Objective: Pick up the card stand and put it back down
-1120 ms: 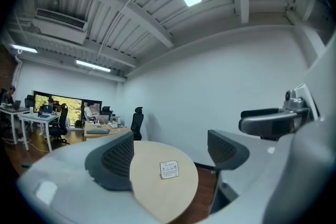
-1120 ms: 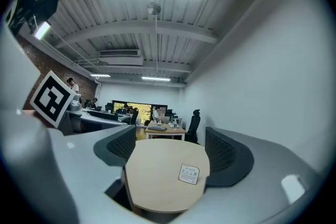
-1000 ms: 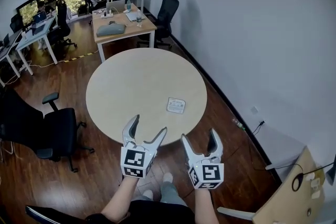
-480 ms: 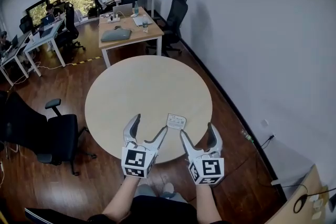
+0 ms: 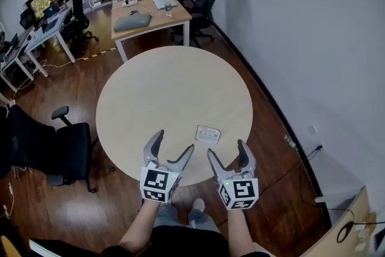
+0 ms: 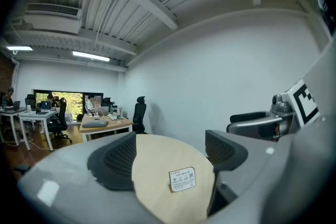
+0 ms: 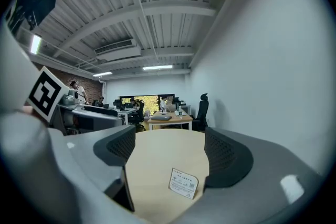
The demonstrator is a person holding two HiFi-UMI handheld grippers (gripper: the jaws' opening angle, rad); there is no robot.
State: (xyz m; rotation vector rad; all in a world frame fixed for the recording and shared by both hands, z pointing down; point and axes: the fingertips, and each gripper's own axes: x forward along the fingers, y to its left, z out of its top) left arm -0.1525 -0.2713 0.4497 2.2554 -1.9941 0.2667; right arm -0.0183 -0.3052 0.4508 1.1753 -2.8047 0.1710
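two grippers are up at the near edge of the round table (image 5: 171, 90), and neither has anything in it. my left gripper (image 5: 173, 142) has its jaws spread wide, and its own camera shows only bare tabletop and the card stand (image 5: 207, 134) out ahead in the gap. my right gripper (image 5: 226, 150) is the same: jaws well apart, with the stand framed low between them but ahead of the pads and not touched.

the card stand sits on the near right part of the table, close to the edge, and looks upright or slightly leaning, with its printed face toward me. it is just beyond the tips, a little nearer the right gripper than the left. i judge that's why both are held level, pointed at it and wide open. a thin standing card needs a gap to slide into, and the right one has the shorter line to it.

a second ago the stand was further ahead of the tips; now it is just ahead. half a second ago it showed almost level with the inner tips and midway between the two. now it lies a touch further off and more toward the right gripper. some of that may be my head camera moving, since the far desks have shifted in the view too. the jaw openings look unchanged across all three pictures. the pickup hasn't begun.
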